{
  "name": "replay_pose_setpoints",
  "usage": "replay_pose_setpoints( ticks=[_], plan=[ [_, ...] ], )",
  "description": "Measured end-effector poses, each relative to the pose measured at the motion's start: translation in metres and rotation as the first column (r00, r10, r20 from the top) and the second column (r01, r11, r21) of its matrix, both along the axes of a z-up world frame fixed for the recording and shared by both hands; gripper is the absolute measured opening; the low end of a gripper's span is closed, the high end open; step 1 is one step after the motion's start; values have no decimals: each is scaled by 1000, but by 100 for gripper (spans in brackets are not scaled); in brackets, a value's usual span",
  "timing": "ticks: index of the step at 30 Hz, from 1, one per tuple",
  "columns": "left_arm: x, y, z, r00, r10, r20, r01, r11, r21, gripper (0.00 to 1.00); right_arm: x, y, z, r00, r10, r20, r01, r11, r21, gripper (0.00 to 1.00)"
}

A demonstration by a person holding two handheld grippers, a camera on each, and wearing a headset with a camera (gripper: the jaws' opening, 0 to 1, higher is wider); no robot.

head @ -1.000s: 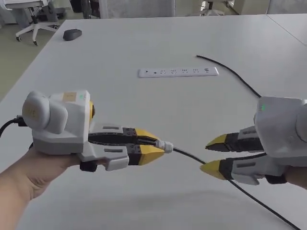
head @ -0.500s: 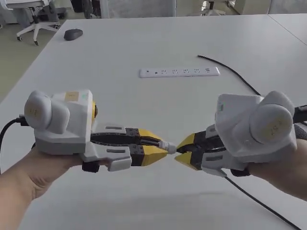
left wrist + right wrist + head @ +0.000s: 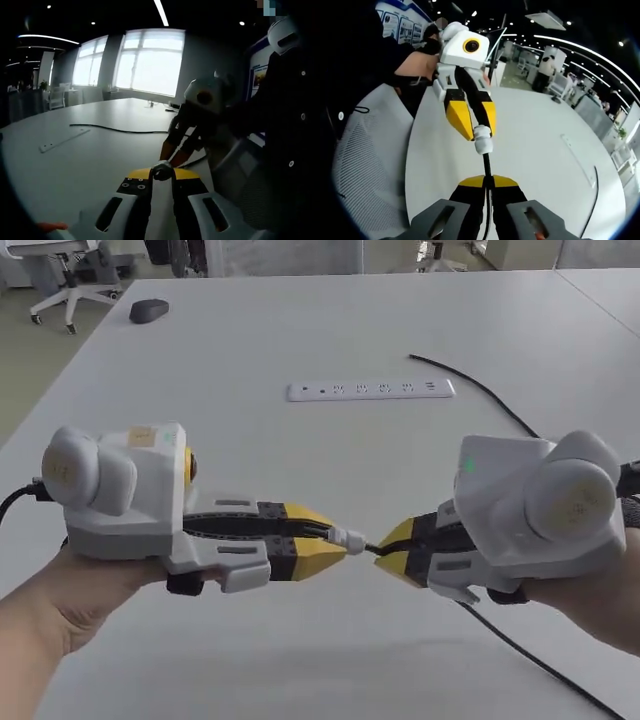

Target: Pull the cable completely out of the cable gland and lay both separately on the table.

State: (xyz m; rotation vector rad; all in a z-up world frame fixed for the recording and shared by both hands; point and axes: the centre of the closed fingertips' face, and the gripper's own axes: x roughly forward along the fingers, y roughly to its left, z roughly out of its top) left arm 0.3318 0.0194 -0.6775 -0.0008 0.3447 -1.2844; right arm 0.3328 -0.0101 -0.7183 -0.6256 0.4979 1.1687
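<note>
A white cable gland [image 3: 346,538] sticks out of the yellow tips of my left gripper [image 3: 330,548], which is shut on it. The gland's round end [image 3: 162,171] shows between the jaws in the left gripper view. A black cable [image 3: 376,547] leaves the gland and enters my right gripper [image 3: 392,552], which is shut on the cable just beside the gland. The right gripper view shows the cable [image 3: 487,167] running from my right gripper [image 3: 487,184] up to the gland [image 3: 482,140]. Behind the right gripper the cable [image 3: 520,653] trails down across the table.
A white power strip [image 3: 371,390] lies mid-table with a black cord [image 3: 480,390] curving past its right end. A dark mouse [image 3: 149,310] sits far left near the edge. Office chairs [image 3: 60,280] stand beyond the white table [image 3: 300,460].
My right gripper moved left along the cable, came up against the gland and shut on the cable. The left gripper kept hold of the gland and barely moved.
</note>
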Motion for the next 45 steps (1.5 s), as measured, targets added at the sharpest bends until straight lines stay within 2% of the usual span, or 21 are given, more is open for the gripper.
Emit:
replay_pose_setpoints(
  ticks=[8,16,19,20,23,27,32,36,41,45],
  plan=[
    [5,6,6,1000,26,10,-26,1000,-16,15,4,-14,1,1000,-26,11,26,1000,-12,0],
    [9,16,6,998,53,16,-52,998,-21,15,7,-26,-5,999,-46,10,47,998,-37,0],
    [13,23,0,997,75,12,-75,997,-7,15,12,-33,-7,997,-69,16,70,996,-51,0],
    [13,26,-2,997,82,1,-82,997,-12,15,14,-37,-7,996,-85,15,85,995,-48,0],
    [13,33,-7,995,99,-7,-99,995,-7,15,21,-43,-6,994,-111,13,111,993,-40,0],
    [10,41,-12,993,114,-17,-114,993,0,15,28,-41,-6,992,-124,10,124,992,-37,0],
    [8,52,-16,990,137,-26,-137,991,5,15,34,-29,-6,995,-101,15,102,994,-42,0],
    [4,60,-21,989,146,-35,-146,989,14,15,39,-12,-3,996,-88,21,88,996,-25,0],
    [0,75,-26,985,168,-37,-167,985,31,15,43,21,0,997,-72,-4,72,997,31,0],
    [-3,85,-28,982,186,-33,-184,982,36,15,43,50,-1,999,-39,1,39,998,54,0]
  ],
)
